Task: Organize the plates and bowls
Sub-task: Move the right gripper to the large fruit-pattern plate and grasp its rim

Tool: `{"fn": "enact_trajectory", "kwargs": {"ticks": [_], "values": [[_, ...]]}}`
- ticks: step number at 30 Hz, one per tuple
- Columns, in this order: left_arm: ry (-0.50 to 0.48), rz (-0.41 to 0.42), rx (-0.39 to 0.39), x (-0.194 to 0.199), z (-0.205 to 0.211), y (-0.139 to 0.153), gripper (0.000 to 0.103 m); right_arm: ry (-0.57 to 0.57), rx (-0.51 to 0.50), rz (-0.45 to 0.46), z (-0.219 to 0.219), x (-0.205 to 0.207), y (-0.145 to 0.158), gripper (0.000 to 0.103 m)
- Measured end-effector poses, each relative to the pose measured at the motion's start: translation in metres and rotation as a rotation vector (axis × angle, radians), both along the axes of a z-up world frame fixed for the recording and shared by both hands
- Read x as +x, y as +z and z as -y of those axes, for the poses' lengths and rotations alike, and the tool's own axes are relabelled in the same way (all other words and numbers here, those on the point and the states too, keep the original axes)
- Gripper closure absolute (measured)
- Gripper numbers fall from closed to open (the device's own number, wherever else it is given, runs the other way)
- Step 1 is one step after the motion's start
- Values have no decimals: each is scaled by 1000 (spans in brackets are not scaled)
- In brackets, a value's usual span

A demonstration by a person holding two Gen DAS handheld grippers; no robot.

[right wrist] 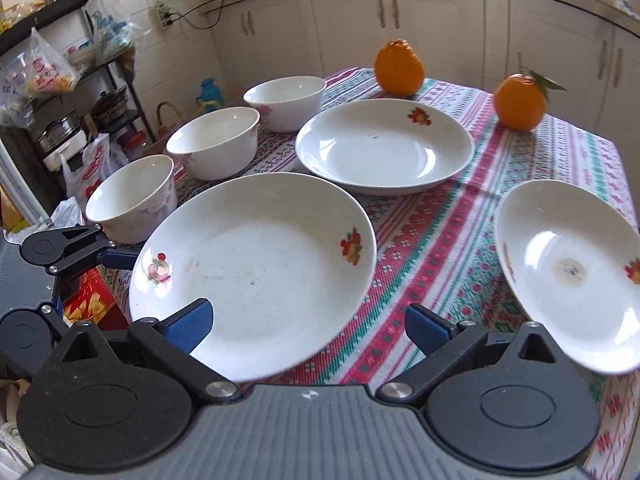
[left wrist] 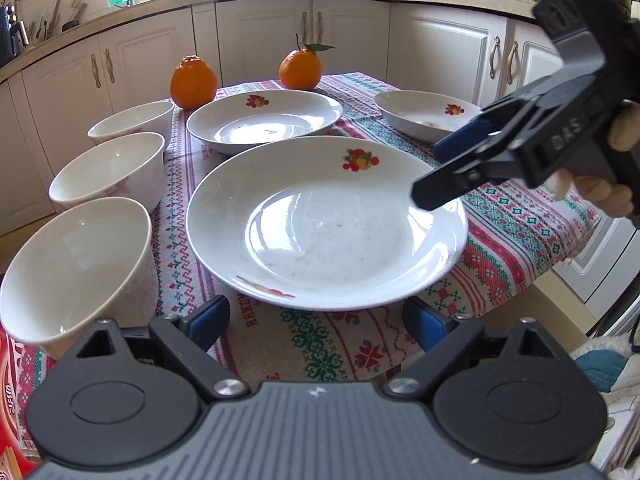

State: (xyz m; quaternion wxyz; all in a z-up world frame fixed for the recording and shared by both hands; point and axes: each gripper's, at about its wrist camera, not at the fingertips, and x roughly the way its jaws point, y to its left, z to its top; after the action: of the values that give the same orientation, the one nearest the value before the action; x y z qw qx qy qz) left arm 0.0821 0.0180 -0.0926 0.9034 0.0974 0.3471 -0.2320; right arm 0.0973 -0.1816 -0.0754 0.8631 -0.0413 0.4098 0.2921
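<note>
Two large white fruit-print plates lie on the patterned cloth, the near plate [left wrist: 326,224] [right wrist: 256,264] and the far plate [left wrist: 264,120] [right wrist: 384,148]. A smaller plate [left wrist: 428,114] [right wrist: 568,272] sits to the right. Three white bowls [left wrist: 78,264] [left wrist: 108,172] [left wrist: 132,120] line the left side. My left gripper [left wrist: 316,322] is open and empty just before the near plate's front rim. My right gripper [left wrist: 428,174] [right wrist: 308,324] is open above that plate's right rim, touching nothing I can see. In the right wrist view the left gripper's upper finger [right wrist: 80,250] shows beside the nearest bowl [right wrist: 132,196].
Two oranges [left wrist: 193,82] [left wrist: 300,68] stand at the table's far end. White cabinets [left wrist: 260,28] run behind the table. A rack with pots and bags [right wrist: 60,92] stands off the bowl side. The table edge [left wrist: 560,256] drops away on the right.
</note>
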Motion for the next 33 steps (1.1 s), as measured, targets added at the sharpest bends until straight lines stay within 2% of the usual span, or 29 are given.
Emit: {"fn": "enact_trajectory", "kwargs": {"ticks": [6, 12, 18, 26, 33], "values": [[-13, 0, -9, 1, -1, -1, 9, 67, 28, -67, -10, 29, -11, 0], [-23, 0, -12, 3, -1, -1, 10, 113, 41, -106, -20, 50, -16, 13], [-28, 0, -15, 4, -2, -1, 10, 162, 37, -108, -26, 71, -16, 16], [-28, -4, -13, 6, 0, 0, 10, 218, 24, -121, -35, 97, -15, 29], [-28, -3, -13, 6, 0, 0, 10, 238, 33, -136, -37, 103, -15, 31]]}}
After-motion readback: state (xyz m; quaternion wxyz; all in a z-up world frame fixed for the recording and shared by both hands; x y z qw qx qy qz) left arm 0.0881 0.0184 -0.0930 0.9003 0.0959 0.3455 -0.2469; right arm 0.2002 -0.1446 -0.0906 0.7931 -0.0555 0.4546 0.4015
